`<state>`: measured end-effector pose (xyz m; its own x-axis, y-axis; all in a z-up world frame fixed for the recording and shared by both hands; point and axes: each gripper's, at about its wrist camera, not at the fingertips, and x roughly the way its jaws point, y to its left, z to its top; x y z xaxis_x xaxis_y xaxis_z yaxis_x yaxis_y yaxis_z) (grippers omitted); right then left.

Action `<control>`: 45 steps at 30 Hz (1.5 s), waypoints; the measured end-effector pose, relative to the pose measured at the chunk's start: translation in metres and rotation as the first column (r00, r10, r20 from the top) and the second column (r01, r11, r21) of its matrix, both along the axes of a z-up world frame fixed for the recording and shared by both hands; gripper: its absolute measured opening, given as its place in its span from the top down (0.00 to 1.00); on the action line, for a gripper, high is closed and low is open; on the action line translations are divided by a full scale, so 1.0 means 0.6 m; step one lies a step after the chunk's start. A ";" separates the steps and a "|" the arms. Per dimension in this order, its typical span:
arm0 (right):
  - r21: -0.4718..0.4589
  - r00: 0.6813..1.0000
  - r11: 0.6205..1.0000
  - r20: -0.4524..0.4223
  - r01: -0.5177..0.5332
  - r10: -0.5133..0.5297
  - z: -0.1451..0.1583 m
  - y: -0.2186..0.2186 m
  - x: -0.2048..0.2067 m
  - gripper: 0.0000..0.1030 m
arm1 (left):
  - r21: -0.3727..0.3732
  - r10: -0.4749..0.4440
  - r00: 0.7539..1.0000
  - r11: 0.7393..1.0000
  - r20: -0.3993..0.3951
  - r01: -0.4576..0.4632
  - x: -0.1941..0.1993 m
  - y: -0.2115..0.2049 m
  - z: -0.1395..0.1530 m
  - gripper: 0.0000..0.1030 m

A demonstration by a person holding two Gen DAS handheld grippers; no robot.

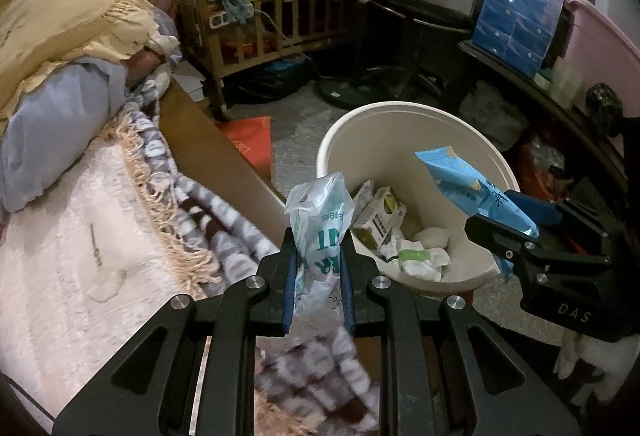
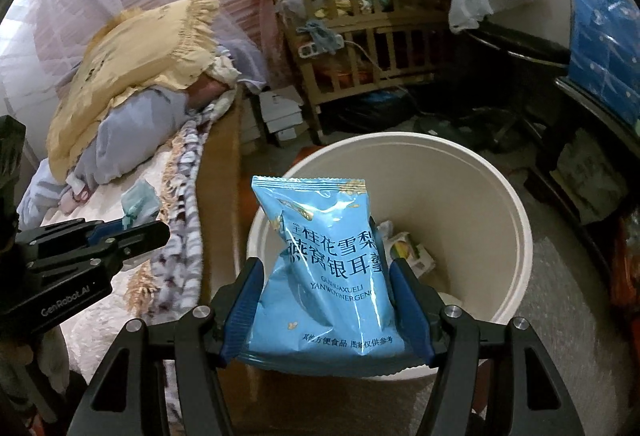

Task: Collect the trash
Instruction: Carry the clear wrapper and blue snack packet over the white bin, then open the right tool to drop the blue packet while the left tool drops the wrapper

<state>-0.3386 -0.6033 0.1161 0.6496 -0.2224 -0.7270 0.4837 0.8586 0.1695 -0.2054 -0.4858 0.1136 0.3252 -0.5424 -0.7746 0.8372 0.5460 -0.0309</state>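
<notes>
A cream round bin (image 1: 400, 124) (image 2: 472, 172) stands on the floor beside the bed and holds a small carton (image 1: 380, 218) and crumpled white wrappers (image 1: 420, 256). My left gripper (image 1: 318, 240) is shut on a crumpled clear plastic wrapper (image 1: 320, 220) with green print, just left of the bin's near rim. My right gripper (image 2: 326, 272) is shut on a blue snack packet (image 2: 324, 268), held over the bin's near left rim. In the left wrist view that packet (image 1: 468, 188) hangs over the bin's right side, with the right gripper (image 1: 512, 220) behind it. The left gripper (image 2: 132, 232) shows at the left in the right wrist view.
The bed (image 1: 80, 256) with a patterned blanket (image 1: 192, 204) and a wooden side board (image 1: 208, 148) lies left of the bin. A wooden crib (image 1: 272, 8) stands behind, a dark table (image 1: 560, 108) with a blue bag (image 1: 516, 16) to the right. A red bag (image 1: 252, 140) lies on the floor.
</notes>
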 end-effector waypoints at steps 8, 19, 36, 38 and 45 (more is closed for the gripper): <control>0.022 0.999 0.999 -0.005 0.045 -0.045 -0.016 -0.035 -0.011 0.39 | 0.007 -0.021 1.000 1.000 -0.015 0.021 -0.005 -0.038 -0.014 0.84; 0.027 0.996 0.996 0.001 0.086 -0.086 -0.027 -0.061 -0.003 0.39 | -0.006 -0.048 0.997 0.999 -0.054 0.048 -0.002 -0.083 -0.032 0.84; 0.057 0.991 0.990 0.015 0.133 -0.134 -0.040 -0.091 -0.017 0.38 | -0.036 -0.075 0.993 0.997 -0.091 0.072 -0.001 -0.111 -0.042 0.83; 0.056 0.990 0.989 0.012 0.140 -0.141 -0.039 -0.093 -0.019 0.38 | -0.039 -0.073 0.992 0.997 -0.105 0.070 0.001 -0.111 -0.043 0.80; 0.057 0.986 0.985 0.008 0.164 -0.165 -0.040 -0.094 -0.028 0.35 | -0.090 -0.070 0.983 0.994 -0.169 0.056 0.016 -0.103 -0.045 0.46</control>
